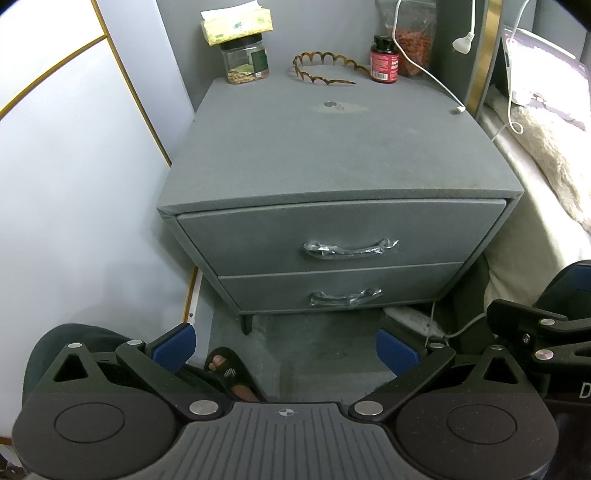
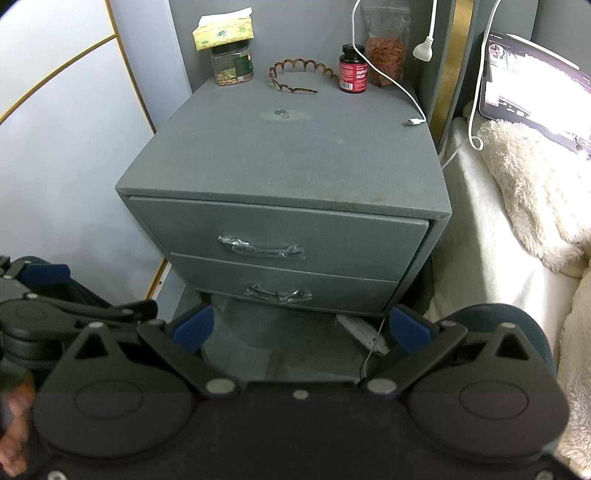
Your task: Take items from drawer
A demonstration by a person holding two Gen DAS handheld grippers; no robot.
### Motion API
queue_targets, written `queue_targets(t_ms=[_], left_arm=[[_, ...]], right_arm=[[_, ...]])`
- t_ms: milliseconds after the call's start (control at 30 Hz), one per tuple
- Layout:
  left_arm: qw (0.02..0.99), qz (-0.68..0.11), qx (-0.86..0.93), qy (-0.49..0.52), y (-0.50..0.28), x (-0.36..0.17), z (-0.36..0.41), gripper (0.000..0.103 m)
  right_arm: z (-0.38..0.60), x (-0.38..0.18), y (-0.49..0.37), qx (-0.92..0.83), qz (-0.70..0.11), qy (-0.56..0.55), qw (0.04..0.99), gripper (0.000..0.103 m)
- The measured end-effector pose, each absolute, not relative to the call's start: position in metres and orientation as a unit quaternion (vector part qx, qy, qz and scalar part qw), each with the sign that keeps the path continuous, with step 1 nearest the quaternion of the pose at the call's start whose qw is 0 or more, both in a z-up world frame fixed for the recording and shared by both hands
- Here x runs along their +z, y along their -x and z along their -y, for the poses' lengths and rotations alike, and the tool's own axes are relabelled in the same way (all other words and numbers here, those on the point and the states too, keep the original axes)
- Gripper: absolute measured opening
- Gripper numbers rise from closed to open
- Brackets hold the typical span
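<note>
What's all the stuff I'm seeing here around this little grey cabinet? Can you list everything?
nightstand: one, grey, centre, against the wall
drawers: two, grey, both closed
drawer handles: two, plastic-wrapped, one per drawer
tissue box: one, yellow-green, atop the jar
jar: one, clear with black lid, back left of top
headband: one, brown scalloped, back of top
bottle: one, red with black cap, back right
bag: one, clear with reddish contents, behind bottle
cables: two, white, right side
tablet: one, lit, on bed
blanket: one, cream, fluffy, on bed
foot: one, in a black sandal, floor
left gripper: jaws open
right gripper: jaws open
</note>
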State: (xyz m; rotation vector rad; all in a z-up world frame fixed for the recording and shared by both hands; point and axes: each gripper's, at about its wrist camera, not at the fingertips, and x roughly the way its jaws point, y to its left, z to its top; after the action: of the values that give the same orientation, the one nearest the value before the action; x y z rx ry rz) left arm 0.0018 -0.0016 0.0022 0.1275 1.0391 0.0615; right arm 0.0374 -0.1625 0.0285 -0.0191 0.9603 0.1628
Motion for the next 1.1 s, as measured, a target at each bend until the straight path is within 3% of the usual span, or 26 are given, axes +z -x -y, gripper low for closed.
queue_targets(t_ms=[1100], left_arm=[[0.866,-0.496,0.035,-0.058,0.0014,0.0044,0.0081,0.103]], right_arm=[[0.1628,0.0285,-0.0347,0.078,-0.459,0.009,0.885,0.103]])
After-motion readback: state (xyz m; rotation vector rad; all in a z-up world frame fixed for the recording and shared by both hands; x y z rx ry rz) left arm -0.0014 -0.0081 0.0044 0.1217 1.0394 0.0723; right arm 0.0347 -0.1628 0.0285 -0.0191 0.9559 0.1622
